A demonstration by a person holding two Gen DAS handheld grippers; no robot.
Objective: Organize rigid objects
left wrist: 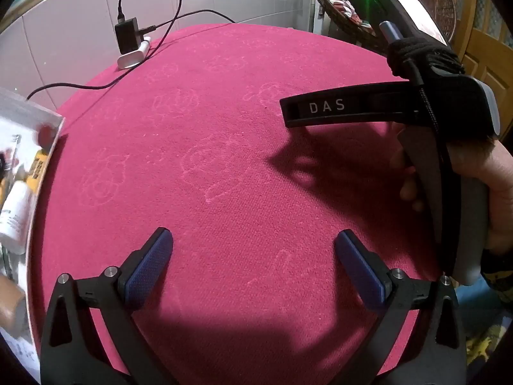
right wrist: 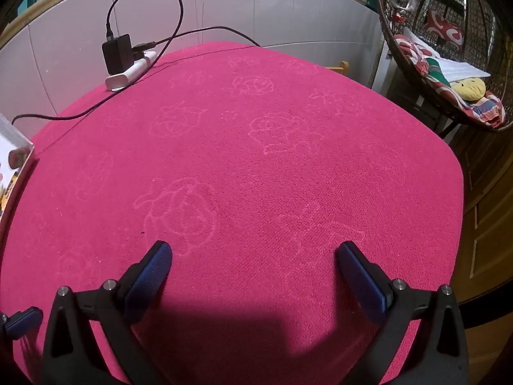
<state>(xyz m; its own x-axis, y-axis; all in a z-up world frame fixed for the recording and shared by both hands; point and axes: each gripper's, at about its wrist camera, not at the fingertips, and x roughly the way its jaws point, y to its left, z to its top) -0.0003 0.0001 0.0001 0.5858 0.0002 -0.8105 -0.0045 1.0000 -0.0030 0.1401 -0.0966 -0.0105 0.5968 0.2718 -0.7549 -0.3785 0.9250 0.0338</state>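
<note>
My left gripper (left wrist: 253,256) is open and empty above the pink cloth-covered table (left wrist: 224,160). My right gripper (right wrist: 253,268) is open and empty over the same table (right wrist: 256,160). In the left wrist view the right gripper's black body marked DAS (left wrist: 352,109) comes in from the right, held by a hand (left wrist: 493,192). A clear box (left wrist: 19,192) at the table's left edge holds several small items, among them a white bottle (left wrist: 14,211) and a yellow-labelled item (left wrist: 37,166). The box's edge also shows in the right wrist view (right wrist: 12,147).
A black charger on a white power strip (left wrist: 131,48) with black cables sits at the table's far left corner, also in the right wrist view (right wrist: 128,67). A white tiled wall (right wrist: 224,9) is behind. A wicker hanging chair (right wrist: 449,64) with cushions is at the right.
</note>
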